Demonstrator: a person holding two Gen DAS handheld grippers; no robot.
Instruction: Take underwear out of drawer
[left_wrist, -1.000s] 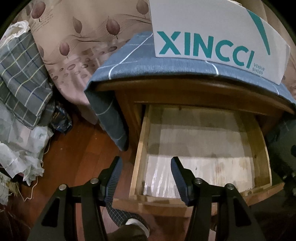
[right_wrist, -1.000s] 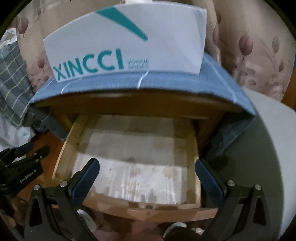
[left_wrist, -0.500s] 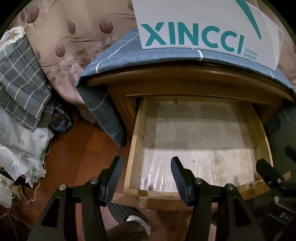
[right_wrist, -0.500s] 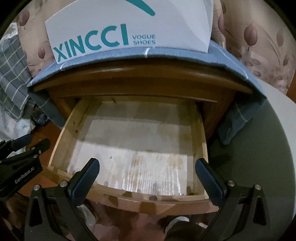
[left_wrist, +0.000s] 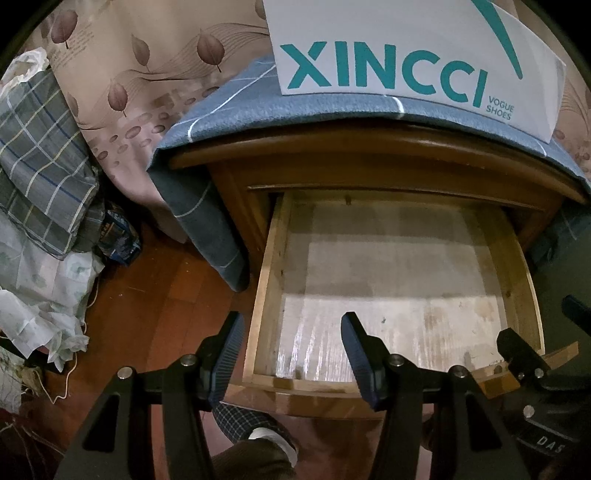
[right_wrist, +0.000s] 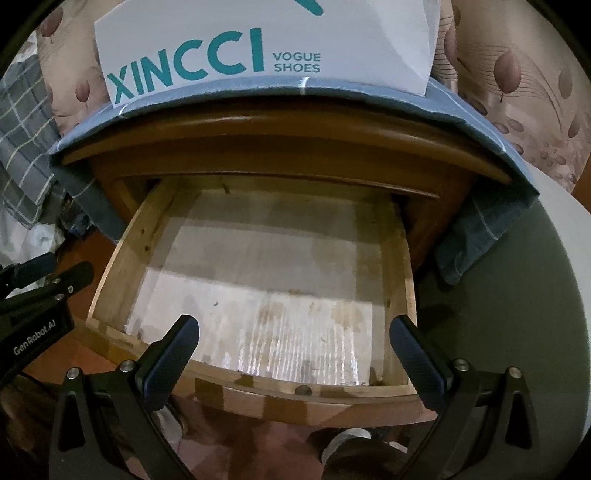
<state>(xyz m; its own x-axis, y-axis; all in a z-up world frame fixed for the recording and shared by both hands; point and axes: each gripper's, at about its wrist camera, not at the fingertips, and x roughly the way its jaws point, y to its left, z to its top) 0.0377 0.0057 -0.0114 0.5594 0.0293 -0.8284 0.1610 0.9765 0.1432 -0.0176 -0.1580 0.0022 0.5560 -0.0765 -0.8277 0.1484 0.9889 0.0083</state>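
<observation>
A wooden drawer (left_wrist: 266, 295) stands pulled out of a nightstand (left_wrist: 369, 162), and its pale, stained floor lies bare. No underwear shows in either view. My left gripper (left_wrist: 291, 321) hangs open over the drawer's front left corner with nothing between its fingers. My right gripper (right_wrist: 293, 325) is spread wide open above the drawer's front rim (right_wrist: 303, 388), also holding nothing. Each gripper shows at the edge of the other's view, the right gripper (left_wrist: 528, 354) and the left gripper (right_wrist: 44, 288).
A blue checked cloth (left_wrist: 236, 110) drapes over the nightstand top, and a white XINCCI shoe box (left_wrist: 388, 51) stands on it. Plaid bedding (left_wrist: 40, 147) and crumpled bags (left_wrist: 44, 302) are heaped at the left on the wooden floor (left_wrist: 155, 295). A grey rounded surface (right_wrist: 517, 314) lies at the right.
The right gripper has sunk slightly toward the drawer, which now looks larger, and it has come into the left wrist view's right edge. The left gripper has hardly moved.
</observation>
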